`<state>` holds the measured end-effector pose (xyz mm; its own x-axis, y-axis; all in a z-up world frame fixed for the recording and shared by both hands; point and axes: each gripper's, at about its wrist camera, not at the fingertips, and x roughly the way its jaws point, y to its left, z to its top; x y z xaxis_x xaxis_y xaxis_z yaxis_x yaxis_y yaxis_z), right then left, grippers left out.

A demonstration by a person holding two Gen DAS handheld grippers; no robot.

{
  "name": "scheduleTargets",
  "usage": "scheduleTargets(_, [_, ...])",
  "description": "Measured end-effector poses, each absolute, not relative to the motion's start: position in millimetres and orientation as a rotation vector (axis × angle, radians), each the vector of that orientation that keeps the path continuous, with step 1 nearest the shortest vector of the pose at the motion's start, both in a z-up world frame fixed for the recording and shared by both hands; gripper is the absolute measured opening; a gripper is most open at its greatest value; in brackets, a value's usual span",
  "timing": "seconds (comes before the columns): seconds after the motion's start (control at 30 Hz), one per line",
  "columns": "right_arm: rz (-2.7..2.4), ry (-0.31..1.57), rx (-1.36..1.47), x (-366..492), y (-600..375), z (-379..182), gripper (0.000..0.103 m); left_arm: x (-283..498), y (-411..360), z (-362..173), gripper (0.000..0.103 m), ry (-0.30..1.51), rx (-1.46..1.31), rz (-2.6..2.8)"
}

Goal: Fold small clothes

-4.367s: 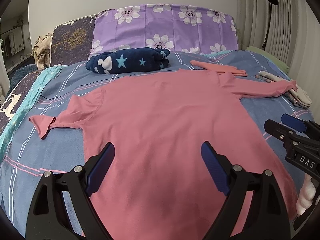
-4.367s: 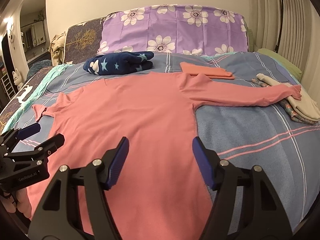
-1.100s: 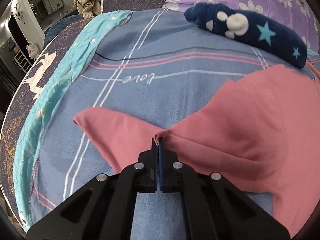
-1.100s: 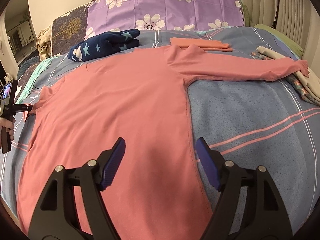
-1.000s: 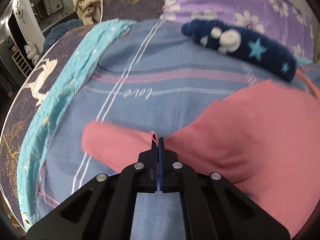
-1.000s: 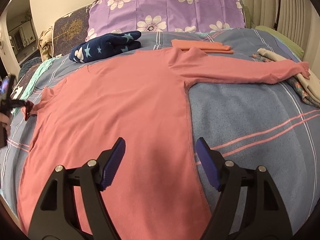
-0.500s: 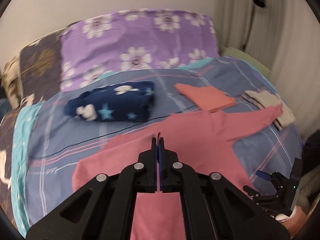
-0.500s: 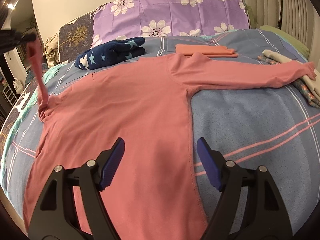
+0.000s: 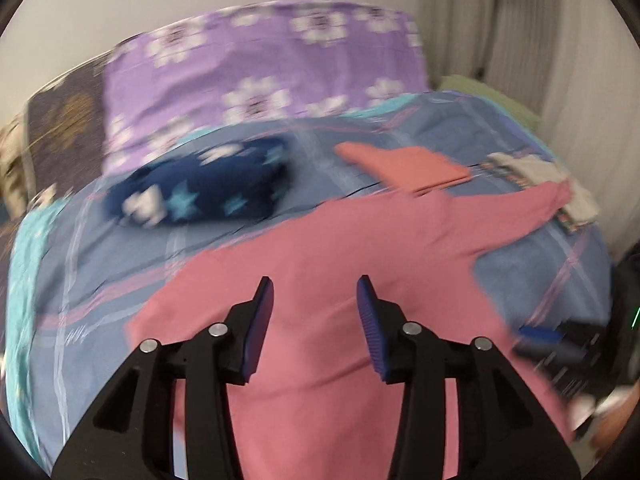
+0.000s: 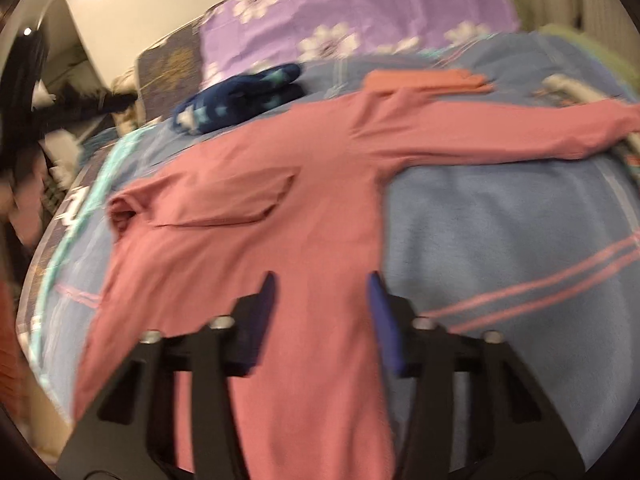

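Pink fabric is filling the middle of both views: a long-sleeved pink shirt [image 10: 256, 216] is lying flat on the bed [image 10: 500, 240], over its blue striped cover. Its left sleeve [image 10: 212, 204] is lying folded inward across the chest, while the right sleeve [image 10: 500, 128] is stretching straight out toward a small pile of pale clothes [image 9: 536, 168] at the bed's far side.

The left tool [image 9: 316, 320] is hovering above the shirt's body with its jaws parted and nothing between them; they have just been opening. The right tool [image 10: 320, 312] is hanging over the shirt's lower half near its side seam, jaws also apart and gripping nothing, though they have just been narrowing. In the left view the right tool is showing as a blur at the lower right edge.

Beyond the shirt, a folded navy blanket with stars [image 9: 200, 188] and a folded orange garment [image 9: 404, 164] are sitting near the purple flowered pillow [image 9: 260, 84]. Both frames are blurring with motion.
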<state>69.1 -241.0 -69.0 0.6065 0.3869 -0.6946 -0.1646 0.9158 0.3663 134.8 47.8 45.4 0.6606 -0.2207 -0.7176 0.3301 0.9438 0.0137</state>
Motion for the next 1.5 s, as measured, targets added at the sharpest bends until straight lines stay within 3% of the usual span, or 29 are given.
scheduleTargets(0.17, [0.426, 0.931, 0.289, 117.2, -216.6, -65.0, 0.044, 110.0, 148.9, -8.4, 0.054, 0.835, 0.095, -0.036])
scheduleTargets(0.37, [0.454, 1.070, 0.335, 186.1, -178.3, -93.5, 0.057, 109.6, 219.5, -65.7, 0.054, 0.930, -0.061, 0.067])
scheduleTargets(0.43, [0.447, 1.083, 0.359, 202.3, -171.3, -102.3, 0.069, 116.9, 226.2, -71.6, 0.054, 0.922, -0.144, 0.037])
scheduleTargets(0.5, [0.443, 1.054, 0.353, 212.2, -163.0, -102.1, 0.073, 126.0, 224.3, -71.0, 0.055, 0.893, -0.195, -0.014])
scheduleTargets(0.57, [0.436, 1.040, 0.312, 214.7, -150.8, -99.6, 0.062, 132.2, 217.1, -73.1, 0.055, 0.875, -0.204, -0.056])
scheduleTargets(0.63, [0.430, 1.046, 0.259, 218.5, -139.3, -99.3, 0.004, 137.4, 208.3, -77.6, 0.055, 0.882, -0.177, -0.064])
scheduleTargets(0.87, [0.342, 0.719, 0.274, 194.8, -176.5, 0.0, 0.004, 137.9, 200.7, -91.6, 0.055, 0.872, -0.075, 0.050])
scheduleTargets(1.0, [0.249, 0.844, 0.293, 222.1, -206.6, -21.1, 0.011, 131.6, 201.0, -91.7, 0.055, 0.850, -0.072, 0.068])
scheduleTargets(1.1, [0.203, 0.969, 0.351, 233.9, -223.5, -60.4, 0.024, 130.2, 198.2, -89.7, 0.055, 0.841, -0.048, 0.081])
scheduleTargets(1.2, [0.199, 0.992, 0.392, 227.6, -234.0, -81.4, 0.032, 127.7, 200.5, -90.3, 0.055, 0.844, -0.055, 0.080])
scheduleTargets(1.37, [0.211, 1.005, 0.337, 210.1, -231.9, -89.1, 0.036, 126.4, 197.9, -90.0, 0.055, 0.835, -0.038, 0.089])
scheduleTargets(1.5, [0.220, 1.032, 0.327, 213.5, -229.7, -93.7, 0.047, 126.9, 202.0, -91.4, 0.055, 0.839, -0.063, 0.074])
